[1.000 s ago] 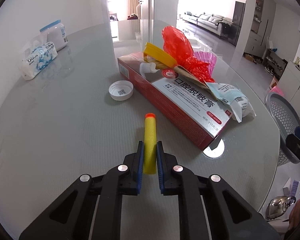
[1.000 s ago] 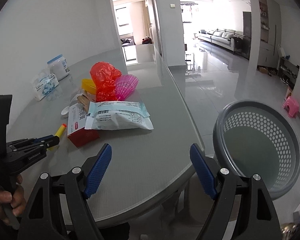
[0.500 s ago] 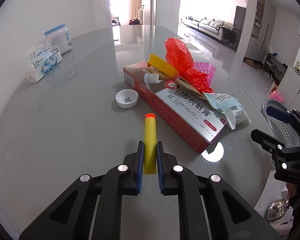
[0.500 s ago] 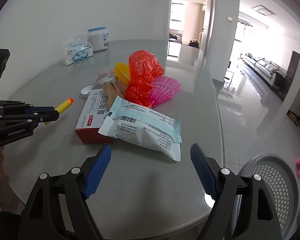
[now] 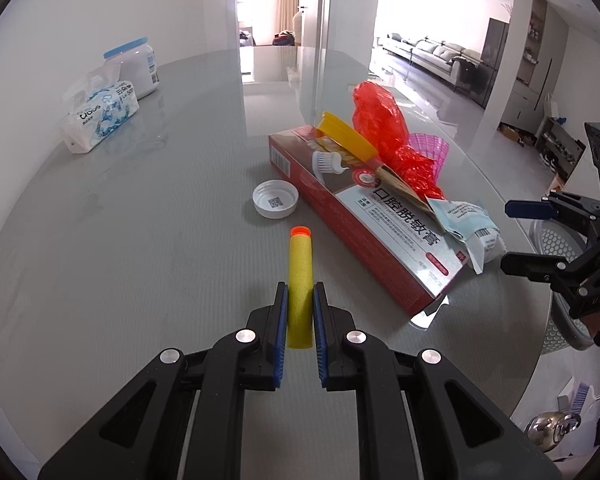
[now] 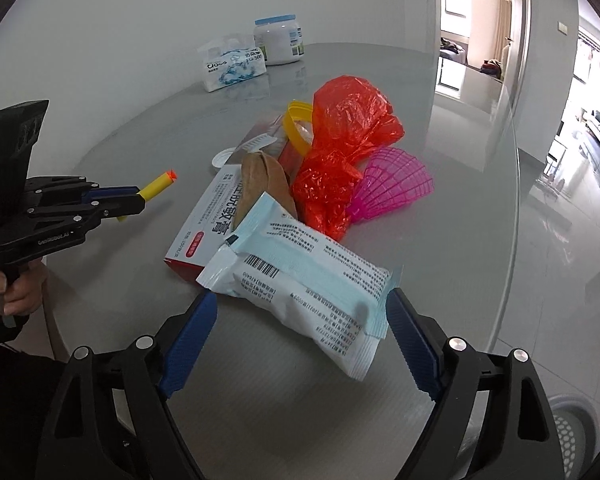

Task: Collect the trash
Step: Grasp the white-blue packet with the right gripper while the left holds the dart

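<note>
My left gripper [image 5: 300, 300] is shut on a yellow foam dart [image 5: 300, 264] with an orange tip, held just above the grey table [image 5: 120, 240]. In the right wrist view the same left gripper [image 6: 140, 200] and dart [image 6: 158, 184] are at the left. My right gripper [image 6: 300, 300] has its jaws opening, one on each side of the near end of a white-and-blue packet [image 6: 300, 276]; the pads do not press on it. Behind the packet lie a red toothpaste box [image 5: 380, 224], a red plastic bag [image 6: 352, 120], a pink mesh [image 6: 392, 184] and a white cap [image 5: 275, 204].
A grey perforated basket [image 5: 556, 240] stands off the table's right edge, behind my right gripper [image 5: 506, 234]. A tissue pack [image 5: 100, 116] and a white jar [image 5: 134, 66] sit at the far left by the wall. A yellow lid [image 5: 344, 136] leans on the box.
My right gripper swung away from the basket to the trash pile, rolled, and now straddles the white-and-blue packet. The left gripper kept still with the dart.
</note>
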The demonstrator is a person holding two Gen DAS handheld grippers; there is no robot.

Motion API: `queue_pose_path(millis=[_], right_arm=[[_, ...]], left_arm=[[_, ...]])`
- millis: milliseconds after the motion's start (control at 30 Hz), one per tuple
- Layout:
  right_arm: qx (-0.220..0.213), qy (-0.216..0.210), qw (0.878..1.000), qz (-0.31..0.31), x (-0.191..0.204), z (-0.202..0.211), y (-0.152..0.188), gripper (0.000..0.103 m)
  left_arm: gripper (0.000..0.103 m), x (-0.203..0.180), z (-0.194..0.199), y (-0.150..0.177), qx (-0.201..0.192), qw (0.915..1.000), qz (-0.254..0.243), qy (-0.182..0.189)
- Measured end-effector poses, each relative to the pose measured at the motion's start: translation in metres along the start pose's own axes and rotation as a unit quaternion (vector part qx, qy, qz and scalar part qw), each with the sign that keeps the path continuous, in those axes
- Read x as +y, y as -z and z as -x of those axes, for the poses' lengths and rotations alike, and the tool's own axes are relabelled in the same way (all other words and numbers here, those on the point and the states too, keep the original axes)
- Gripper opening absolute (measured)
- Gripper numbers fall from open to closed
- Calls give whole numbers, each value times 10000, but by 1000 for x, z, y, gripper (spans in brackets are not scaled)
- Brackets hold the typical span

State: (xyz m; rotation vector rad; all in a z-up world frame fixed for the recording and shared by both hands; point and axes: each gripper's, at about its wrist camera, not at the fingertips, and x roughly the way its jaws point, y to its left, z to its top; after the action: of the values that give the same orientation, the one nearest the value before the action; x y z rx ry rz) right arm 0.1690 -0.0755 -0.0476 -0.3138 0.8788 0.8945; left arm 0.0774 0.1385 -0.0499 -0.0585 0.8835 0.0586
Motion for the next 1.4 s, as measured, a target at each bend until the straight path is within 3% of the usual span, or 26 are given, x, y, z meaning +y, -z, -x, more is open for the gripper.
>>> queue_pose_path(millis=[167, 333, 567, 800, 933, 1100, 1167, 1400], right_arm=[[353, -212, 9978, 520, 1, -9, -16, 83], [726, -37, 9890, 1285, 12, -22, -22, 83], [902, -46, 9836, 1559, 15, -42, -30, 83], [855, 33, 9910, 1029, 8, -49, -25, 82], [740, 262, 9934, 837, 12, -47, -17, 77], [473, 472, 9978, 31, 13, -32, -3, 66], [311, 691, 9969, -210, 15, -26, 4, 57], [-249, 1199, 9830, -1367, 19, -1, 30, 52]], left_arm=[[13, 4, -3, -3, 42, 9999, 100, -103], [13, 7, -5, -6, 67, 9997, 163, -185], [13, 4, -9, -8, 109, 9996, 187, -184], [13, -1, -10, -8, 107, 9998, 126, -125], [13, -4, -9, -8, 90, 9999, 97, -51], [13, -11, -8, -5, 84, 9999, 45, 73], [13, -13, -6, -4, 66, 9999, 21, 124], [13, -26, 2, 1, -53, 9995, -169, 254]])
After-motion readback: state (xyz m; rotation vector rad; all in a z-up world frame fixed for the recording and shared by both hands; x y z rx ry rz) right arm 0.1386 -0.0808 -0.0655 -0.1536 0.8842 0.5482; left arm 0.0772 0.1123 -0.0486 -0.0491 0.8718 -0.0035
